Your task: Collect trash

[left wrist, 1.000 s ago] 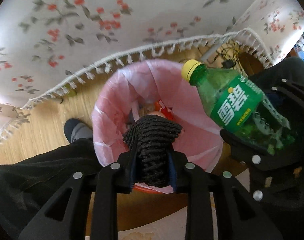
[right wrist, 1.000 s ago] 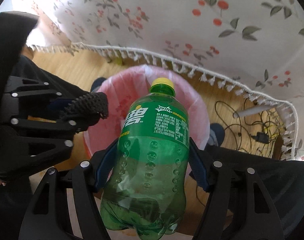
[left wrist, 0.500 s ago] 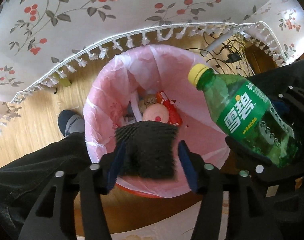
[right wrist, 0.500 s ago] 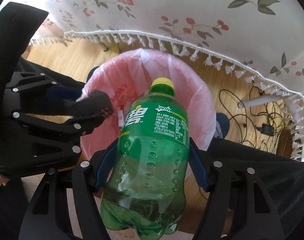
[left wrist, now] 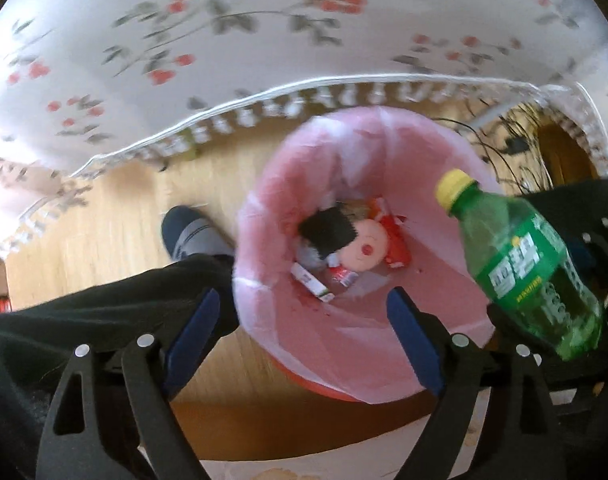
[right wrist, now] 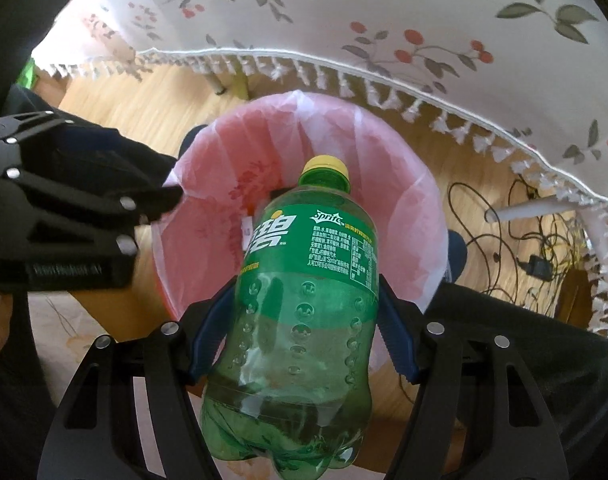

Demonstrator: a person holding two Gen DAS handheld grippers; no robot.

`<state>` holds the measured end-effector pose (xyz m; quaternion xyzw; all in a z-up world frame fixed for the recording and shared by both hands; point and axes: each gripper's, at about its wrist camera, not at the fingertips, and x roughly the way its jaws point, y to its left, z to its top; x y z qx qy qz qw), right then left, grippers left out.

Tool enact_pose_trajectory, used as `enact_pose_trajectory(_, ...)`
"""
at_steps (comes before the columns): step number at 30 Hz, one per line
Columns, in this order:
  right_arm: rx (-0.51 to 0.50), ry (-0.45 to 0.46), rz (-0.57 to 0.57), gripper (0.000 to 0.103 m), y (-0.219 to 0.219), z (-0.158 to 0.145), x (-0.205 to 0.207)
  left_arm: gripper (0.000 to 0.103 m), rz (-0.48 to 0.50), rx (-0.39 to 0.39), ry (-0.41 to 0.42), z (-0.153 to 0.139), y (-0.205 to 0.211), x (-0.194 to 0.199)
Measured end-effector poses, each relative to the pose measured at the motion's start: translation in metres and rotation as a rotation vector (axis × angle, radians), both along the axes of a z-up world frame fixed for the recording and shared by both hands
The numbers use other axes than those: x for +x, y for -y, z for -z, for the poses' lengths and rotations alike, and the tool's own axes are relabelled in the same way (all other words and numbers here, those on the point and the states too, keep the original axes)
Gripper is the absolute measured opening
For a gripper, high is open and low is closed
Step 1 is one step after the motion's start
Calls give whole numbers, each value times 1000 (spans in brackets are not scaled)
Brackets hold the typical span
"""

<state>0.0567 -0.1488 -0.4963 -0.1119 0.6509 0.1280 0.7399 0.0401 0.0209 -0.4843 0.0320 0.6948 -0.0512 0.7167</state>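
Item: my left gripper (left wrist: 304,312). Jaws spread wide, nothing between them, hanging above the bin's near rim.

Item: my right gripper (right wrist: 304,334). Blue pads clamped on the lower body of the green Sprite bottle (right wrist: 304,300); yellow cap pointing forward over the bin mouth. A little liquid sits in the base.

Item: bin with pink liner (left wrist: 383,152), on the wooden floor (left wrist: 104,232) beside the fringed floral tablecloth (left wrist: 224,40). My dark shoe (left wrist: 188,232) stands just left of it.

Item: black knitted piece (left wrist: 327,232). Lying inside the bin, on top of a round pink smiling-face thing (left wrist: 363,250), red wrappers and a small white packet.

Hazards, as I judge them. The bottle rides toward the right side of the opening; let go here, it may strike the liner's edge and tip out onto the floor. It is round and slick, so it could twist in my pads before I mean to release. The liner is loose, and a knock from either gripper could drag it off the rim.

Change against half a second ago: my left jaws were then spread around the black piece above the bin; now they are wider and bare, and the piece has landed among the rubbish. The bottle grip is unchanged.
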Motion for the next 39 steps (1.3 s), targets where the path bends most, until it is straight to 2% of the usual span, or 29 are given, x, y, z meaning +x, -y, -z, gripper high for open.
enact_pose_trajectory(5, -8, -4, -16, 67, -5, 7, 4, 85, -76, 24, 8, -2, -18, 3)
enact_pose_trajectory(13, -21, -13, -47, 69, -13, 19, 8, 85, -92, 25, 3, -1, -20, 4)
enact_pose_trajectory(18, -23, 17, -50, 82, -13, 14, 8, 88, -95, 26, -4, 0, -20, 4)
enact_pose_trajectory(22, -23, 15, -49, 82, -12, 13, 8, 93, -93, 23, -9, -1, -19, 4)
enact_pose_trajectory(26, -7, 47, -48, 85, -11, -6, 6, 94, -98, -4, 7, -13, -21, 3)
enact_pose_trajectory(30, -11, 143, -91, 97, -12, -41, -3, 94, -66, -21, 75, -42, -18, 1)
enact_pose_trajectory(35, -51, 238, -171, 97, -13, -78, -22, 98, -35, -54, 167, -83, -17, -8)
enact_pose_trajectory(39, -54, 284, -187, 97, -8, -101, -36, 98, -35, -74, 231, -108, -22, -17)
